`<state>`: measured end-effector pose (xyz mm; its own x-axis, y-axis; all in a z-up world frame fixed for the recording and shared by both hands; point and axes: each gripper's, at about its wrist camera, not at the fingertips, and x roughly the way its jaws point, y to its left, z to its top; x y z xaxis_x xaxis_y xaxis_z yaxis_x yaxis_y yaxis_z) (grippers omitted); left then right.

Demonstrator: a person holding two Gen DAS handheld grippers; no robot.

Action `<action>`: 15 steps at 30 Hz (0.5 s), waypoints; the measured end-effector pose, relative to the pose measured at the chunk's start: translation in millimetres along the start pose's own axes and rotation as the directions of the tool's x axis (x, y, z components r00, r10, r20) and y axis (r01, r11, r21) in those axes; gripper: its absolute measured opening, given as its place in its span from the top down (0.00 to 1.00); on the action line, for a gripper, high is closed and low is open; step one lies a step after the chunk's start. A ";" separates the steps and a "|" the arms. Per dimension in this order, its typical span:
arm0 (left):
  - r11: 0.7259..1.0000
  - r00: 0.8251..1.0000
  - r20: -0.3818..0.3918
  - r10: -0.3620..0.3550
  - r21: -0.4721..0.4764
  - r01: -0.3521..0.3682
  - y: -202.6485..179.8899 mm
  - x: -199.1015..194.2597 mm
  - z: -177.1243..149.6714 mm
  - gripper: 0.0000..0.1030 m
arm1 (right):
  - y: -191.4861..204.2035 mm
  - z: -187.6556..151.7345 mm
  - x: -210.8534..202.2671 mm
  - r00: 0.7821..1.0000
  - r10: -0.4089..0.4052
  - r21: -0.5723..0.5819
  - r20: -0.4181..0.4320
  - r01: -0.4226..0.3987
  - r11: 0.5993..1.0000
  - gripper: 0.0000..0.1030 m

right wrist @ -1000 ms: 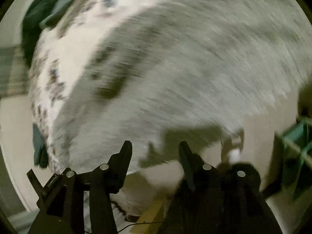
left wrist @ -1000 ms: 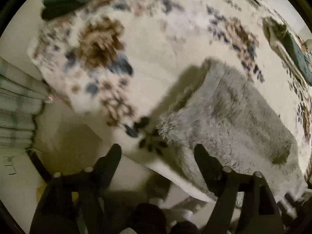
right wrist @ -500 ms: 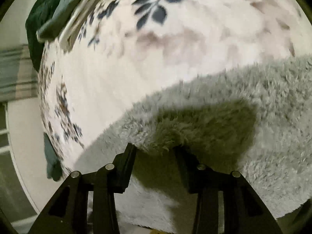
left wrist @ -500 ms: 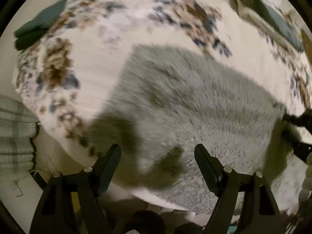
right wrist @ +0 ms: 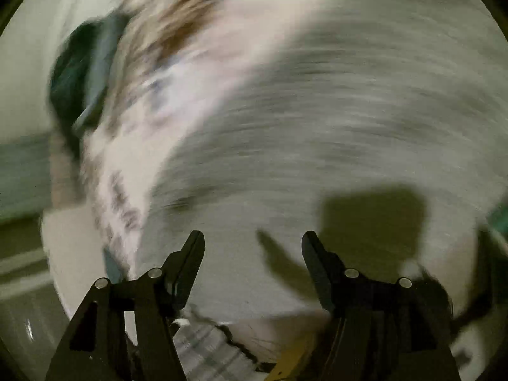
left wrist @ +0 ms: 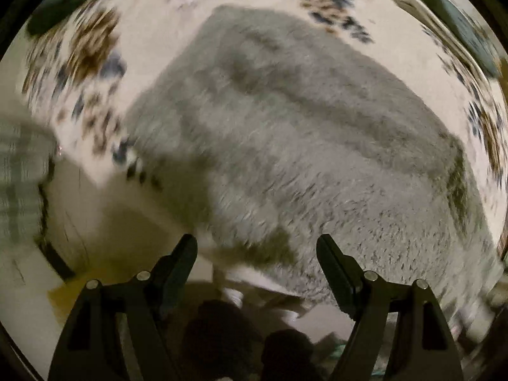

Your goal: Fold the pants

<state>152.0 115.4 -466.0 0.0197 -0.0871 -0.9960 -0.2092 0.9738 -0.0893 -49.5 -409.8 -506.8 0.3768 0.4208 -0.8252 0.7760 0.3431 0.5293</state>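
Fluffy grey pants [left wrist: 301, 133] lie folded in a thick rectangle on a floral bedspread [left wrist: 95, 47], reaching the near edge of the bed. My left gripper [left wrist: 257, 254] is open and empty, held above the pants' near edge. In the right wrist view the same grey pants [right wrist: 333, 120] fill the blurred frame. My right gripper [right wrist: 252, 247] is open and empty above them, and its shadow falls on the fleece.
Dark green folded clothes lie at the far left [left wrist: 63, 3] and far right [left wrist: 460, 31] of the bed, and also show in the right wrist view [right wrist: 82, 73]. The bed's side and the floor [left wrist: 95, 222] lie below left.
My right gripper, closed down at the pants' edge half a second ago, has opened and pulled back over the pants. My left gripper stayed open and drifted back slightly.
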 end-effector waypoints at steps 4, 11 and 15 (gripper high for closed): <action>0.991 0.999 -0.034 -0.027 -0.132 0.022 17.4 13.9 -3.5 0.26 | -61.9 -14.6 -7.5 0.999 -0.032 0.133 -0.018 0.034 0.991 0.36; 0.973 0.995 -0.048 -0.089 -0.219 0.077 21.4 42.7 2.7 0.80 | -84.5 -23.9 33.2 0.996 -0.028 0.166 -0.088 0.042 0.985 0.50; 0.979 0.996 -0.048 -0.077 -0.194 0.066 25.5 39.6 -10.6 0.95 | -65.2 -41.5 47.0 0.995 -0.092 0.166 -0.029 0.095 0.982 0.95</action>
<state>137.1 134.5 -507.7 -0.0112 -0.1714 -0.9851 -0.3927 0.9068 -0.1533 -103.4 -377.5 -571.9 0.2893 0.4118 -0.8642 0.8814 0.2377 0.4083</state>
